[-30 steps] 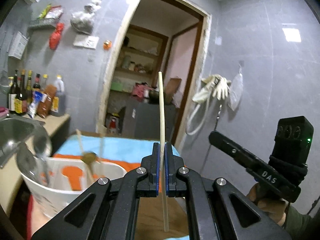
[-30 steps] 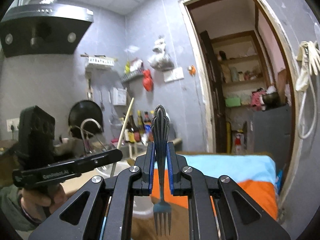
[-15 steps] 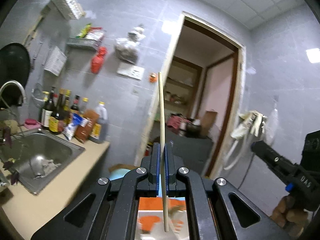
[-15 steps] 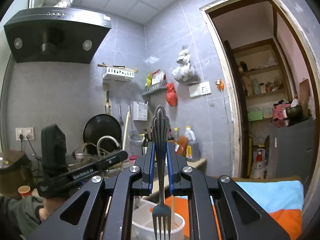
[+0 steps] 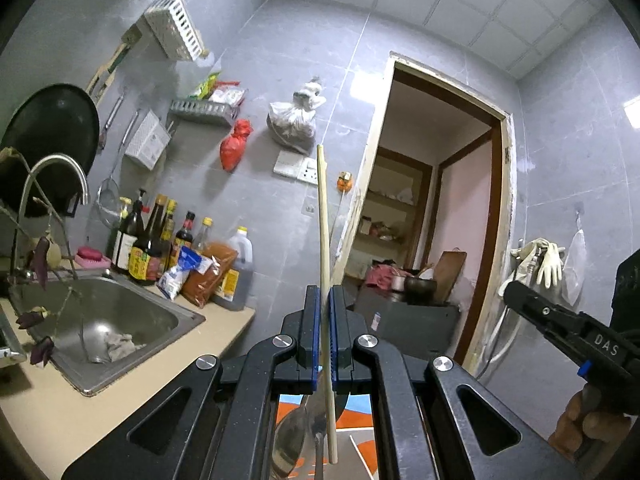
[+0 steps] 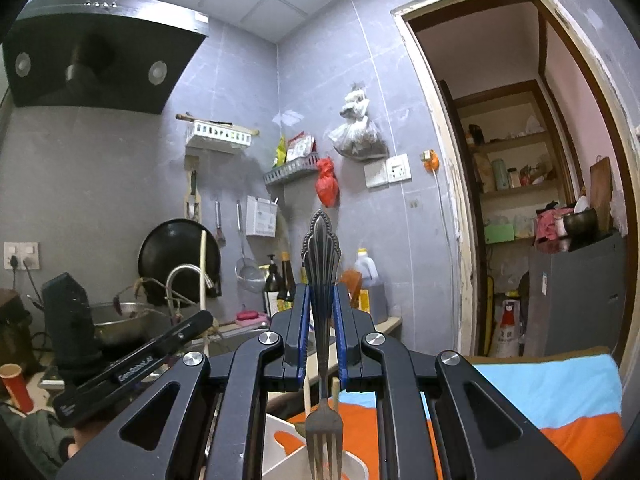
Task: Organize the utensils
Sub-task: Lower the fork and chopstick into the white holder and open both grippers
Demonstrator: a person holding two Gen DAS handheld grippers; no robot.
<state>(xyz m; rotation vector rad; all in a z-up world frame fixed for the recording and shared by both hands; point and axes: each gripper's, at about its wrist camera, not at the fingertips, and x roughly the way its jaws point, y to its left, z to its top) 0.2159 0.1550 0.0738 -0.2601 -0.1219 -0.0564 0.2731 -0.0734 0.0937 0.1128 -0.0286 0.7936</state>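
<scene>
My left gripper (image 5: 325,300) is shut on a pale wooden chopstick (image 5: 323,224) that stands upright, its lower end hanging below the jaws beside a metal spoon bowl (image 5: 292,444). My right gripper (image 6: 320,300) is shut on a dark ornate metal fork (image 6: 321,256), handle up, tines (image 6: 323,440) down over a white divided utensil holder (image 6: 280,448). Two chopstick ends (image 6: 335,394) stick up from the holder. The left gripper also shows in the right wrist view (image 6: 132,364), and the right gripper in the left wrist view (image 5: 568,328).
A steel sink (image 5: 116,320) with a tap (image 5: 52,176) sits in a beige counter (image 5: 52,412), with sauce bottles (image 5: 152,244) behind it. An orange and blue cloth (image 6: 540,392) lies under the holder. A doorway (image 5: 436,224) opens at the right.
Both grippers have tilted upward, so the views now show more wall and ceiling. The holder has dropped to the bottom edge of both views. Chopstick and fork stay gripped.
</scene>
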